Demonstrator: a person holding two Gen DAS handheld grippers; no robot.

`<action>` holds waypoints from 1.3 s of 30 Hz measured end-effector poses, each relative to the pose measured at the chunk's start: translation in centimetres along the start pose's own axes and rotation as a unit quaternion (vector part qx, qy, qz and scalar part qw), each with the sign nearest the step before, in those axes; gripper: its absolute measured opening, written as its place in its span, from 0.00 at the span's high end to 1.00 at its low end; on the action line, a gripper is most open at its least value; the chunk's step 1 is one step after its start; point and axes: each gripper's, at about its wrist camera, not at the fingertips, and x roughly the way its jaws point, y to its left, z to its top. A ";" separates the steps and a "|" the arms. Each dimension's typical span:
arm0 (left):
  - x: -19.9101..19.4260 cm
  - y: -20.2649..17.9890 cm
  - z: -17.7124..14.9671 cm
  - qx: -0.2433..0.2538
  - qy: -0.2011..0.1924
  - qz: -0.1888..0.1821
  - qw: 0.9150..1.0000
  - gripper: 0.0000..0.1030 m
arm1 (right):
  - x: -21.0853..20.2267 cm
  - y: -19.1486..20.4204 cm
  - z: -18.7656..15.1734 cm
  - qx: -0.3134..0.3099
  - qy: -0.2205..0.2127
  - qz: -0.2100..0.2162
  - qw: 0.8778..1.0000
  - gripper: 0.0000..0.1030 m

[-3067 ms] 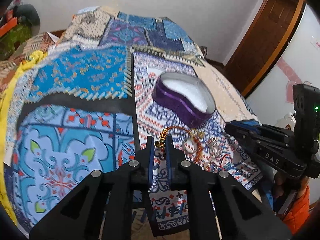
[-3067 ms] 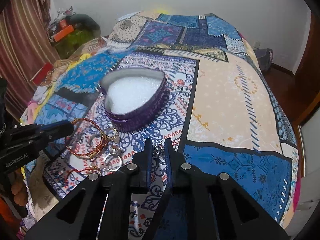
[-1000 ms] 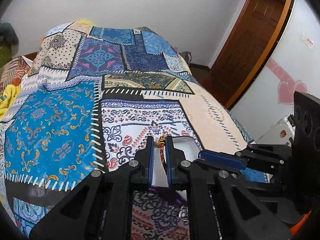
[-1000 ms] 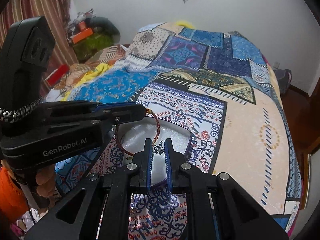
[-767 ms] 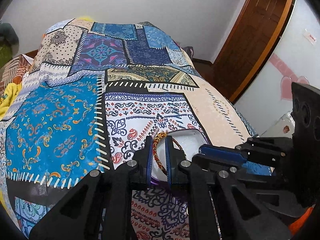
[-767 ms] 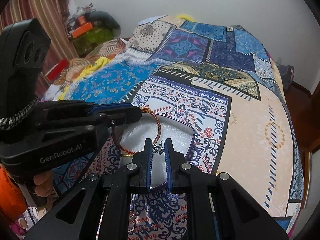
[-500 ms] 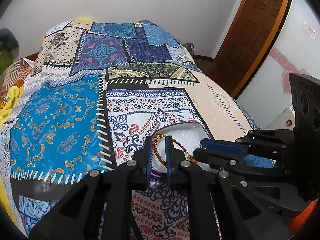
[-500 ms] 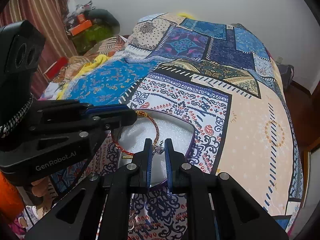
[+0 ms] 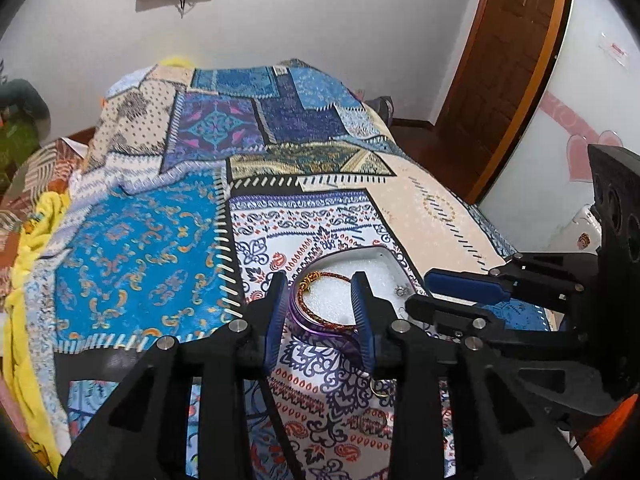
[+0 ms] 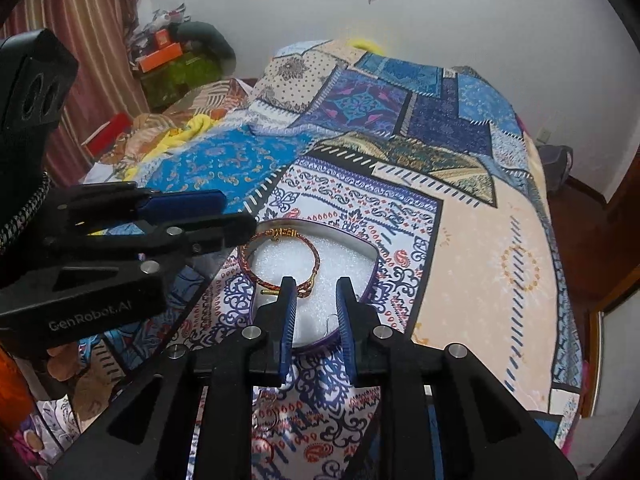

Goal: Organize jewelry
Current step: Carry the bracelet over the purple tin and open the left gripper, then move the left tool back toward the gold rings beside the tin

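Note:
A purple heart-shaped box (image 9: 382, 258) (image 10: 370, 258) with white foam lining sits on the patterned bedspread. A red-and-gold bangle (image 9: 320, 278) (image 10: 276, 258) lies inside it on the foam. A small silver piece (image 9: 400, 290) lies in the box near its right wall. My left gripper (image 9: 320, 300) is open and empty just above the box's near edge. My right gripper (image 10: 316, 300) is open and empty over the box too; it shows from the side in the left wrist view (image 9: 452, 292).
Several loose rings and small jewelry pieces (image 9: 376, 390) (image 10: 266, 412) lie on the bedspread in front of the box. A wooden door (image 9: 504, 68) stands at the right. Clutter and a striped curtain (image 10: 96, 40) are at the left.
Both grippers have opened. The bangle dropped from my left gripper into the box, and the small silver piece left my right gripper and lies in the box.

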 end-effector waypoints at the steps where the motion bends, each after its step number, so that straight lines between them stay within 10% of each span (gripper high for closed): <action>1: -0.6 -0.1 0.0 0.002 -0.004 0.003 1.000 0.69 | -0.4 0.1 0.0 -0.001 -0.004 -0.006 1.000 0.80; 8: -4.1 -1.1 -0.3 0.010 -0.025 0.016 0.999 0.69 | -3.9 0.9 -0.1 -0.001 -0.040 -0.022 0.999 0.66; 25: -10.4 -3.0 -3.0 0.013 -0.050 0.031 0.998 0.55 | -10.7 1.9 -2.3 0.021 -0.094 -0.052 0.994 0.64; 39: -8.6 -3.1 -6.3 0.001 0.001 0.031 1.000 0.49 | -10.7 1.1 -5.0 0.043 -0.075 -0.063 0.994 0.59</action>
